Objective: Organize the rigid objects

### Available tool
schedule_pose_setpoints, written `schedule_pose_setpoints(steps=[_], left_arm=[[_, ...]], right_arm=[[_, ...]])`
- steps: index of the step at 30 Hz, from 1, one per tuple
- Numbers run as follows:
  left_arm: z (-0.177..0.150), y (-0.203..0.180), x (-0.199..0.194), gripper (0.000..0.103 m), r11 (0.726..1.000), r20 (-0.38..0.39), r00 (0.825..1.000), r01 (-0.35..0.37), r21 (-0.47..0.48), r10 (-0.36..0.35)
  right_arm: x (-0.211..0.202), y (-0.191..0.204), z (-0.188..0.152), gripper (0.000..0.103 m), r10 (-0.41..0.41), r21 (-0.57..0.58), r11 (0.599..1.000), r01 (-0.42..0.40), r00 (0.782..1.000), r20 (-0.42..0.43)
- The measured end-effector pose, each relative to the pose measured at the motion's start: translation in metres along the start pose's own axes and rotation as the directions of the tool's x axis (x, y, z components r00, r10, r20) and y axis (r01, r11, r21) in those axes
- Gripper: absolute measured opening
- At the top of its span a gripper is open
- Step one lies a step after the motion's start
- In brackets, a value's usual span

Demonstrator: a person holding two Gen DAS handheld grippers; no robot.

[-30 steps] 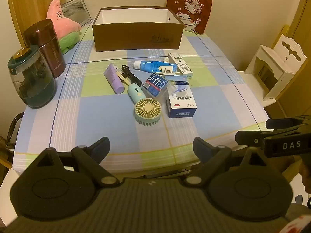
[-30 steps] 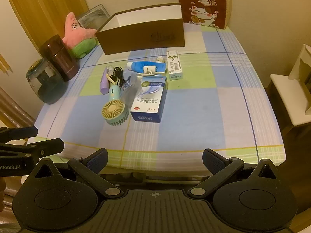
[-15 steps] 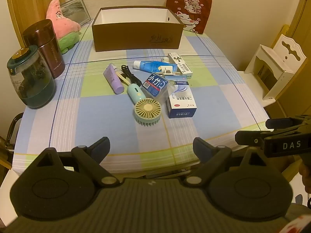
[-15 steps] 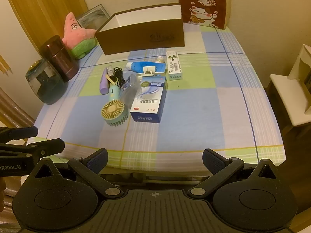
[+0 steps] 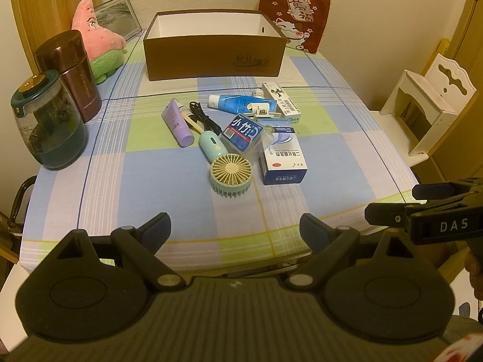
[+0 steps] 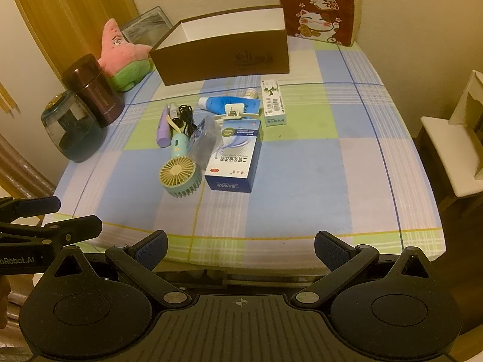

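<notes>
1. Grippers nearest: left gripper (image 5: 234, 226) and right gripper (image 6: 240, 246) both spread wide, holding nothing, hanging off the near edge of the table (image 6: 302, 205). Neither touches any item.
2. Mid-table heap, well apart from both grippers: mint handheld fan (image 5: 231, 172) closest; white-and-blue medicine box (image 6: 234, 155) just beside it; clear blue-labelled pack (image 5: 243, 132) leaning between the two.
3. Behind those: purple tube (image 5: 176, 122), black cable (image 5: 202, 117), blue tube (image 5: 238, 104) with a white clip (image 6: 231, 111) on it, slim carton (image 6: 273, 102).
4. Farthest: open brown box (image 5: 211, 55), seemingly empty, the likely destination. Nothing sorted yet, by the look of it.
5. Risks, judged:
   - Heap is tight; closing on the fan may nudge the leaning pack over or shove the medicine box.
   - Cable lies against the fan handle and could drag along.
   - Round fan head may twist out of flat pads.
   - Glass jug (image 5: 45, 126) and flask (image 5: 74, 72) stand left; a wide left swing could clip them.
</notes>
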State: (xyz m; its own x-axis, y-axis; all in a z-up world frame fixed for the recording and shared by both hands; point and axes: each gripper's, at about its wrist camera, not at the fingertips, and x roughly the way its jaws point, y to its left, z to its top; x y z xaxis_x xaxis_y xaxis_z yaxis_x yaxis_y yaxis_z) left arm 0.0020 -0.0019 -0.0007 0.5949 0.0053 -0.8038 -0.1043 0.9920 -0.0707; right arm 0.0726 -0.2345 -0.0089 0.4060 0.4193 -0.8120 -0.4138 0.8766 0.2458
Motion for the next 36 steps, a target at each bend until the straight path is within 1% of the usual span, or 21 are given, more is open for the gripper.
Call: schedule_pose_setpoints(steps=[36], left_arm=[[0.0017,0.0001,0.001,0.091,1.0,-0.001,1.0,-0.001,-0.002,0.001]], right_arm=[[0.0015,0.0023,0.0037,0.103,0.002,0.0,1.0,-0.002,1.0,0.0]])
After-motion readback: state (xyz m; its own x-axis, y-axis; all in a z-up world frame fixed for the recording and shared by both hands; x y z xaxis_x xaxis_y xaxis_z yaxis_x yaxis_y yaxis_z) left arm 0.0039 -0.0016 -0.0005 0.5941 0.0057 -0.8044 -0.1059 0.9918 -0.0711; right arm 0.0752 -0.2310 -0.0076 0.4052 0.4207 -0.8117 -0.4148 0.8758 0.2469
